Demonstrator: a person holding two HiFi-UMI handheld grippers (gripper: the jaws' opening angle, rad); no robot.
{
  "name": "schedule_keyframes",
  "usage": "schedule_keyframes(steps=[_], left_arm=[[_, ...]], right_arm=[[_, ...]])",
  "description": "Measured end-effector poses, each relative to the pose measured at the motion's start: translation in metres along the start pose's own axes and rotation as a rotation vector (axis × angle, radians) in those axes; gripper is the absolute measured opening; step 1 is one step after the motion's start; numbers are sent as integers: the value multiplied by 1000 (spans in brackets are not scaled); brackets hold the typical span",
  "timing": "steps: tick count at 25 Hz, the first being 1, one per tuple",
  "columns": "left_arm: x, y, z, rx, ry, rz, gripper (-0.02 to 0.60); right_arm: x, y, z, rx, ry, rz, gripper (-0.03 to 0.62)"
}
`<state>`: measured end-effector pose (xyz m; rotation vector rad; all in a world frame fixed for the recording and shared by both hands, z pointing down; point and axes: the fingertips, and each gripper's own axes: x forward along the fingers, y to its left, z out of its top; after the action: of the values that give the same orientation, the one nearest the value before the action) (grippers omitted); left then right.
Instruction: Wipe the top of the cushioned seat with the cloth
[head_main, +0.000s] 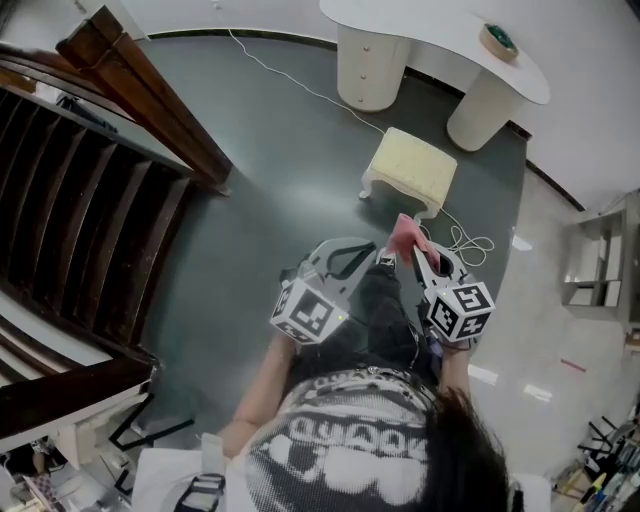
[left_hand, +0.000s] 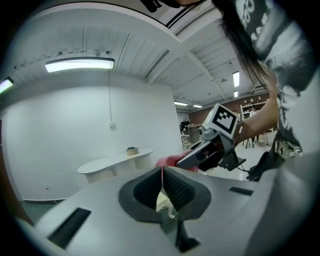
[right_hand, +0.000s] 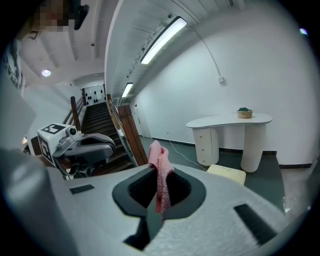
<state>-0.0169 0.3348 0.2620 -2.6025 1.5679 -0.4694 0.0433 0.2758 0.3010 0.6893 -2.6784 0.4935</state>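
Wiping has not begun, I judge: the right gripper (right_hand: 159, 169) is clenched on the pink cloth (right_hand: 157, 152) at mid-frame, the left gripper (left_hand: 162, 169) is pressed together on nothing, and the cushioned seat (head_main: 410, 168) stands well apart, upper centre.

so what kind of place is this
Probably an open indoor hall or showroom: a dark wooden staircase, a white curved desk on round pedestals, and a cream cushioned stool on grey flooring.
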Motion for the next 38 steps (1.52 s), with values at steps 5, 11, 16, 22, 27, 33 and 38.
schedule_keyframes(steps=[5,11,16,22,27,33,38], left_arm=[[29,13,0,0,10,-16,8],[92,48,0,20,39,-20,8],[155,77,8,21,50,-38,8],[222,101,7,28,88,-41,8],[261,112,3,48,131,-52,8],[285,124,-6,47,177,-80,8],[302,144,-22,69,213,-101,8]], right_arm=[[21,-28,8,12,-3,13,14],[57,-91,32,34,-13,18,14],[87,-156,61,31,-1,20,14],[112,-227,77,65,-3,20,14],[128,-268,72,87,27,20,14],[147,-295,59,117,66,27,14],[169,-312,53,139,90,21,14]])
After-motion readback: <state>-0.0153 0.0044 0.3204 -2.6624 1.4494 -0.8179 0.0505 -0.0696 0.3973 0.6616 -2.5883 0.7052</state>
